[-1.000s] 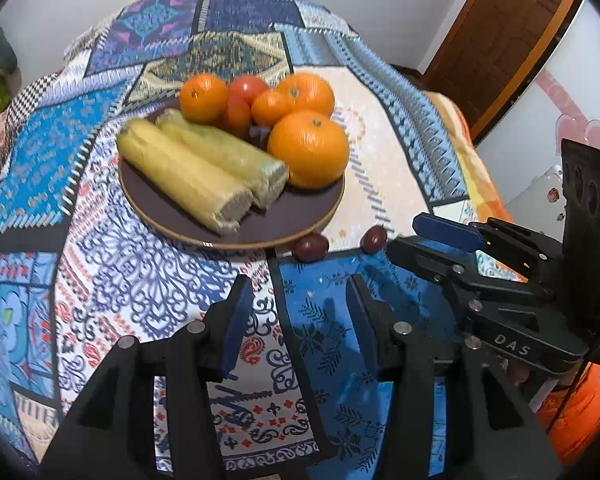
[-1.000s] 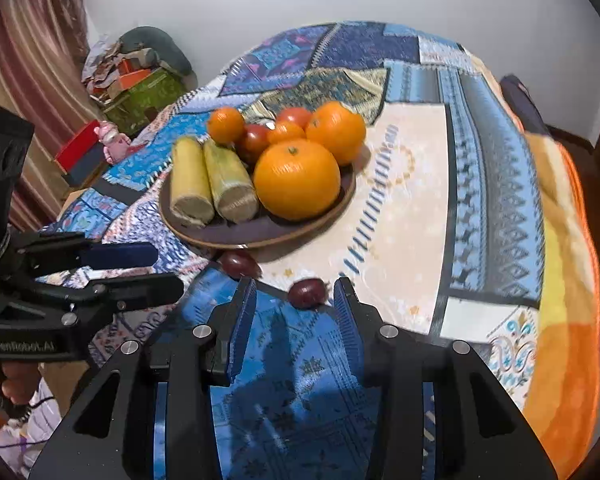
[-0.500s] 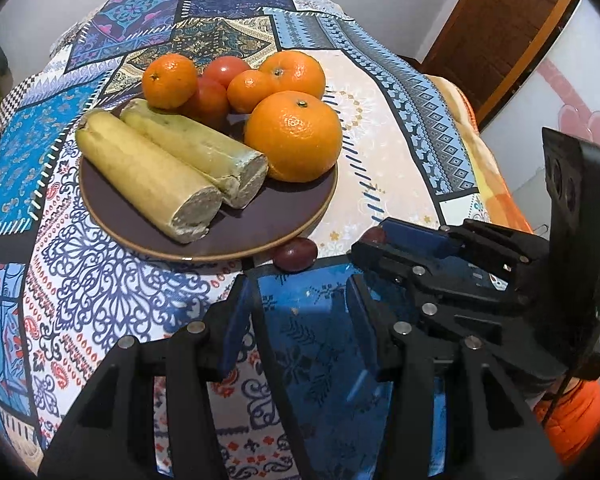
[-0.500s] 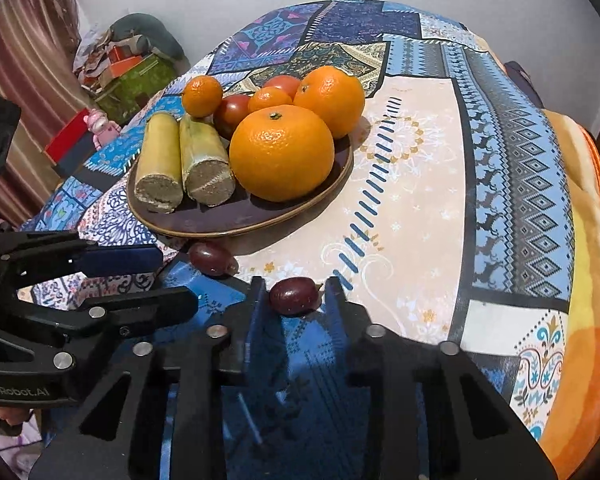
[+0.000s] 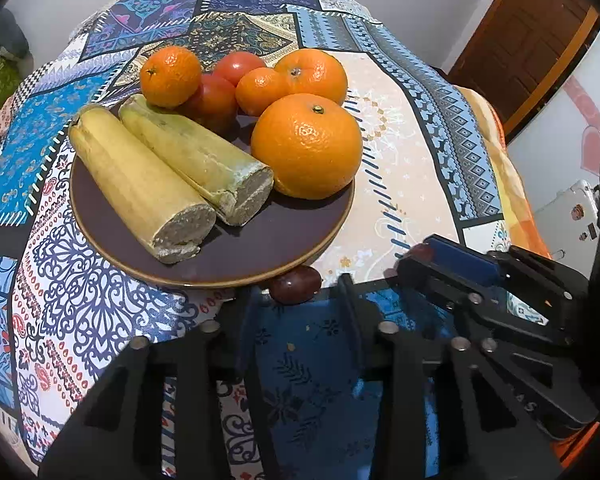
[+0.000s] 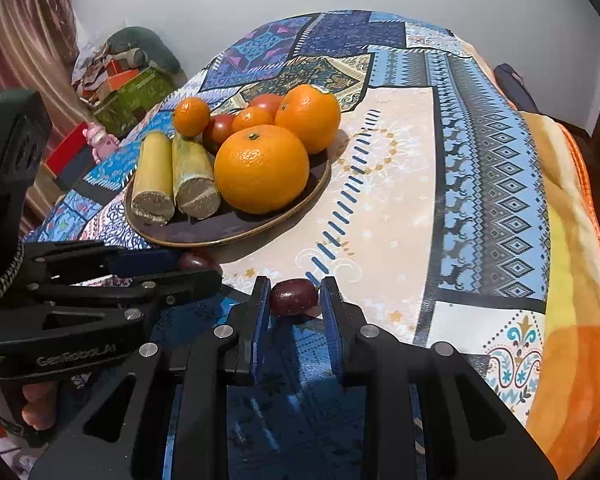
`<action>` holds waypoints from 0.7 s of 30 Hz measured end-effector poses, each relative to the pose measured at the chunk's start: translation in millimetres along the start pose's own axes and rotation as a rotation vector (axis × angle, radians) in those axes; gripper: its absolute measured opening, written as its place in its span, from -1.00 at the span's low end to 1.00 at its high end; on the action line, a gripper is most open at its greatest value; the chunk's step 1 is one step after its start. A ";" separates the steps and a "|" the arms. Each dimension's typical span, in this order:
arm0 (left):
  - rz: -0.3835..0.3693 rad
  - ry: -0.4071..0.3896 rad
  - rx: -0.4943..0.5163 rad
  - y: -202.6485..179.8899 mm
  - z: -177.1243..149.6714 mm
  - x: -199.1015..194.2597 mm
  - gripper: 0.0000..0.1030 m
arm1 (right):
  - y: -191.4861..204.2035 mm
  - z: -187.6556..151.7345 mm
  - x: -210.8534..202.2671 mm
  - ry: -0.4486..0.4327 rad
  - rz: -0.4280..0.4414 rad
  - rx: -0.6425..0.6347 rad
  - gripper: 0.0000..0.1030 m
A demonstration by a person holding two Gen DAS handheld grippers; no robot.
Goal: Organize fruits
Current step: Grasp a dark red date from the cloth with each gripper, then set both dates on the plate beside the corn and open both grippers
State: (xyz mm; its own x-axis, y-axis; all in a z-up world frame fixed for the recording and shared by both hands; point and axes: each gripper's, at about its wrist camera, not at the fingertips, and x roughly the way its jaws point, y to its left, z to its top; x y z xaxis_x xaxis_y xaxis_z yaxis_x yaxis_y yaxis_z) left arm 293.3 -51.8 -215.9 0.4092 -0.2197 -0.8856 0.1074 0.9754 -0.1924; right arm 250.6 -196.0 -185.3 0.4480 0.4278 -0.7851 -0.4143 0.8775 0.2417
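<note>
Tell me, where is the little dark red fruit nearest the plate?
In the left wrist view, the dark red fruit lies on the tablecloth right at the plate's near rim, just ahead of the left gripper.

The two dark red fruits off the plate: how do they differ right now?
The right date sits between the right gripper fingers, out on open cloth; the left date lies ahead of the open left gripper, tucked under the plate rim. Both are small, glossy, dark red, resting on the tablecloth.
</note>
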 end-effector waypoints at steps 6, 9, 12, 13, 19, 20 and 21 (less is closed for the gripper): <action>-0.006 0.006 0.007 0.0 0.8 0.6 -0.52 | -1.4 1.6 -4.5 -0.011 0.006 0.015 -0.54; -0.014 0.006 0.016 0.5 -4.4 -5.5 -0.52 | 1.4 4.1 -7.4 -0.018 0.010 0.011 -0.54; -0.023 0.000 0.022 4.5 -10.0 -15.7 -0.52 | 6.6 7.5 -10.4 -0.028 0.016 0.002 -0.54; -0.022 -0.007 0.022 6.8 -11.9 -21.0 -0.52 | 7.9 8.5 -10.8 -0.030 0.018 0.000 -0.54; -0.020 -0.065 0.002 24.4 -12.1 -52.6 -0.52 | 19.3 17.6 -10.9 -0.044 0.035 -0.019 -0.54; -0.016 -0.078 0.000 27.2 -10.9 -57.7 -0.52 | 21.3 18.8 -10.7 -0.047 0.038 -0.021 -0.54; -0.014 -0.090 -0.003 29.5 -9.5 -62.2 -0.52 | 24.3 20.8 -10.1 -0.050 0.042 -0.025 -0.54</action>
State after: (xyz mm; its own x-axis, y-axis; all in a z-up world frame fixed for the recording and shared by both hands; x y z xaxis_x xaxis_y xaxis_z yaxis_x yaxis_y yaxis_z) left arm 262.4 -9.2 -170.6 0.4873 -0.2337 -0.8414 0.1108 0.9723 -0.2059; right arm 252.5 -174.5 -159.6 0.4685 0.4750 -0.7449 -0.4530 0.8531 0.2591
